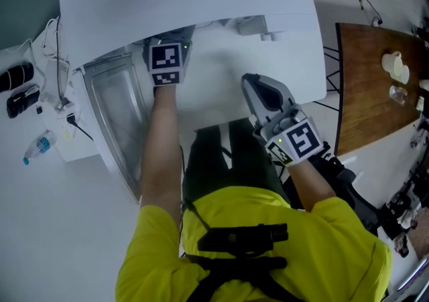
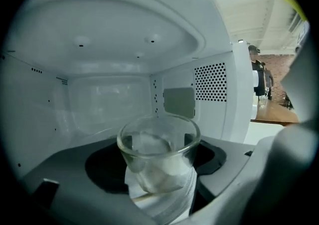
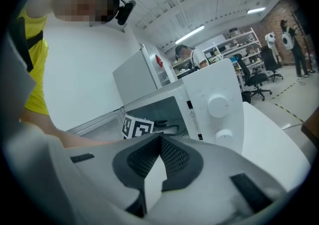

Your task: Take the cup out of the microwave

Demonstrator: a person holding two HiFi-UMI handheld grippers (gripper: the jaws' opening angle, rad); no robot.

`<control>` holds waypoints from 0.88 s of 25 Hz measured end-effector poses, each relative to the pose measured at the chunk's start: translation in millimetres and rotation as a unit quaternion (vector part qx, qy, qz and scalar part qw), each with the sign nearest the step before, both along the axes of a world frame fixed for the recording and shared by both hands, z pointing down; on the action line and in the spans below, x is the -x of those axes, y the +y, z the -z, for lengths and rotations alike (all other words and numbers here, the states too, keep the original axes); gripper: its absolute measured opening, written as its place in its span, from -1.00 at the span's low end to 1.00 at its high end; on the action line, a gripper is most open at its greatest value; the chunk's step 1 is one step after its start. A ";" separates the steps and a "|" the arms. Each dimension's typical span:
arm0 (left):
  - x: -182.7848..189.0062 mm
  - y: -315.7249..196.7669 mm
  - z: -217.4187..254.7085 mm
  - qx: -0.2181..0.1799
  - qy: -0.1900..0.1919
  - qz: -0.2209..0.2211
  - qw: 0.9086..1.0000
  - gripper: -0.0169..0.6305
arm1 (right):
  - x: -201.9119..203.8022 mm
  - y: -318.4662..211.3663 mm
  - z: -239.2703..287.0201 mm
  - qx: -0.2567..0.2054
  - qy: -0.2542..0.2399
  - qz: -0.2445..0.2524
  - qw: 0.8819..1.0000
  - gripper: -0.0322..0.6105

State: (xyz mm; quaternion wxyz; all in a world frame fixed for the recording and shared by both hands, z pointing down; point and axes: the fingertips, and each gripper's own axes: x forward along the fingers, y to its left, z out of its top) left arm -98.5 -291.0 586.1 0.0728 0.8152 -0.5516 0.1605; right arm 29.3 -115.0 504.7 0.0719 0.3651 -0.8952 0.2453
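The cup (image 2: 158, 154), a clear glass tumbler, is inside the microwave (image 2: 109, 104), low in the cavity towards its front. It stands upright, mouth up, with the perforated side wall behind it to the right. Whether its base rests on the floor of the cavity or is just clear of it I cannot tell.

The left claw (image 2: 159, 179) reaches in through the opening with its two jaws on either side of the glass, their dark pads showing through the wall, so it is closed on the cup. Taking it low and from the sides looks sensible: clear glass is slick, and a level hold keeps the mouth up while it comes out.

From above, the left claw (image 1: 165, 59) disappears under the top of the microwave (image 1: 188, 6), and the door (image 1: 120, 120) hangs wide open to the left, leaving a free path back towards the person.

The right claw (image 3: 155, 144) is out of the way, held near the person's body beside the microwave's control knob (image 3: 218, 105). Its jaws are together at the tips with nothing between them.

What remains, as I judge it, is to draw the cup straight back past the sill and set it on the white counter (image 1: 40, 213).
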 end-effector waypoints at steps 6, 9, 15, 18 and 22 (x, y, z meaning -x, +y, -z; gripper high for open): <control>2.2 9.0 10.9 -0.016 0.053 0.024 0.998 0.15 | -4.2 -3.9 -3.0 0.007 -0.005 -0.011 1.000 -0.88; 5.3 31.6 17.0 -0.016 0.053 0.033 0.998 0.15 | -7.5 -4.7 -4.0 0.008 -0.006 -0.018 1.000 -0.88; -6.2 102.2 24.5 -0.019 0.053 0.041 0.998 0.15 | -18.8 -2.1 -0.6 -0.003 -0.002 -0.033 0.999 -0.88; -15.5 136.8 12.2 -0.003 0.051 0.051 0.997 0.15 | -30.8 2.5 -0.2 -0.001 0.001 -0.041 0.999 -0.88; -11.0 171.7 -18.3 0.032 0.057 0.088 0.994 0.15 | -39.6 12.8 0.4 0.000 0.008 -0.028 1.000 -0.88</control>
